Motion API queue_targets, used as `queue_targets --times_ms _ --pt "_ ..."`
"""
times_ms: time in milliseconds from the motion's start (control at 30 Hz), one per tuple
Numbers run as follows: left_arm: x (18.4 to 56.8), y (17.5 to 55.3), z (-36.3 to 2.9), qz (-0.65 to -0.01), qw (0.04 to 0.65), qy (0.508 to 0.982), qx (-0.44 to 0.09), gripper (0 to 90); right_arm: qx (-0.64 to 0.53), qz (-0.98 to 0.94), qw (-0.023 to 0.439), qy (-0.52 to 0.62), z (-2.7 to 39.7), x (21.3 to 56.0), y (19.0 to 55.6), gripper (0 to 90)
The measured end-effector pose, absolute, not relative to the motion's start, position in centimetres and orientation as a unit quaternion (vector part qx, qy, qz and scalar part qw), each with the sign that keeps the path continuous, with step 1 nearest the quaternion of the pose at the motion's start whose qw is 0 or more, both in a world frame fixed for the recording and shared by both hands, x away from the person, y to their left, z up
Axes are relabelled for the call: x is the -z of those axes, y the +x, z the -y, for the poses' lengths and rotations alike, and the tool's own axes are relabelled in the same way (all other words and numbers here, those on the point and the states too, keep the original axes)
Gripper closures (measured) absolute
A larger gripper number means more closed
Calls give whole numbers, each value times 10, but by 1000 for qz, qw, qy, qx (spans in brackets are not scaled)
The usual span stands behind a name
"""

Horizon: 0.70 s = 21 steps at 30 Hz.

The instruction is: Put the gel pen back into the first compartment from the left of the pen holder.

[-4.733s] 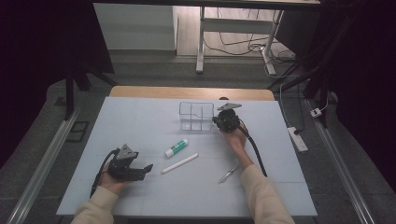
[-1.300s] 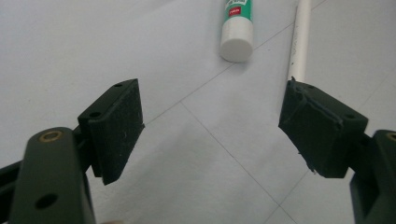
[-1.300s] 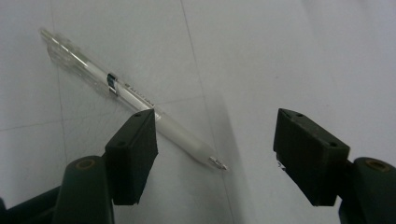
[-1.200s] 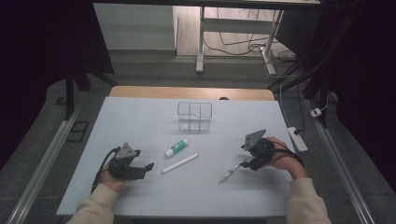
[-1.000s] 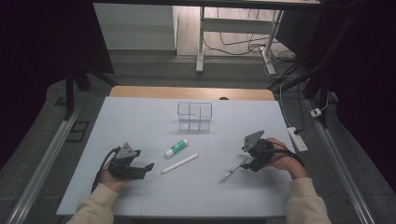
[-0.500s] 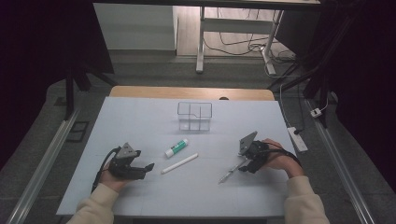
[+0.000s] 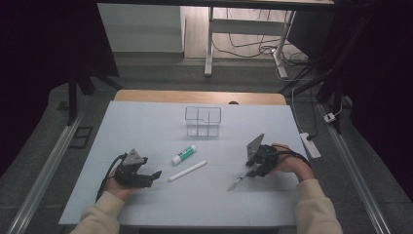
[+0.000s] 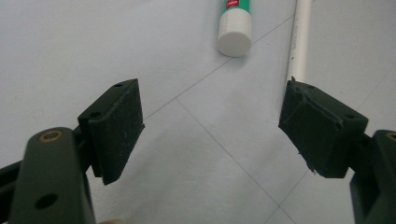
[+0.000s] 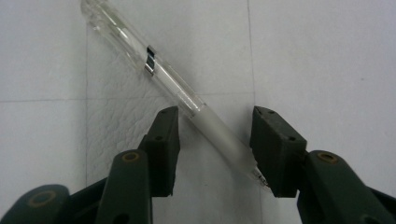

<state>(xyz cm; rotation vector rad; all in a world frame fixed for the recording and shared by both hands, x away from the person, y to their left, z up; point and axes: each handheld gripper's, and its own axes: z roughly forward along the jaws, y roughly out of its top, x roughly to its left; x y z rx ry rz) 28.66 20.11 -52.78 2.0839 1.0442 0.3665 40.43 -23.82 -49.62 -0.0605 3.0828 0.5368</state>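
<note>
- One clear pen (image 9: 187,100) on the white table (image 7: 146,122) – lying flat, well in front of and to the right of the wire basket (image 7: 203,121), tip end between the jaws of the right gripper (image 9: 214,140).
- One wire basket, clear-sided and divided into compartments, standing upright toward the far middle of the table.
- One glue stick (image 7: 183,154) with green label and white cap, lying on its side nearer than the basket and slightly left of it.
- One white stick (image 7: 187,170), lying just beside the glue stick on its near side, apart from it.
- Two grippers, one in each hand.
- Right gripper (image 7: 253,168): well right of the basket and nearer than it, held low over the table, jaws pointed down along the pen; jaws just been closing, frosted grip of the pen between them, one pad at its tip end, the other with a gap – not yet clamped.
- Left gripper (image 8: 210,135): well left of the basket and nearer than it, resting low, jaws spread wide with bare table between, aimed toward the glue stick's cap and the white stick.
</note>
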Motion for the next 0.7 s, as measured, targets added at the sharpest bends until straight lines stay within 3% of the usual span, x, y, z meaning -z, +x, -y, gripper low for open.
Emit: queue_targets --times_ms 267,700 --pt "528 286 -201 -409 381 817 -144 219 -177 -983 -8 -55 238 495 400 789" --pt "527 287 -203 -411 381 816 -145 219 -215 -976 16 -26 245 489 401 796"
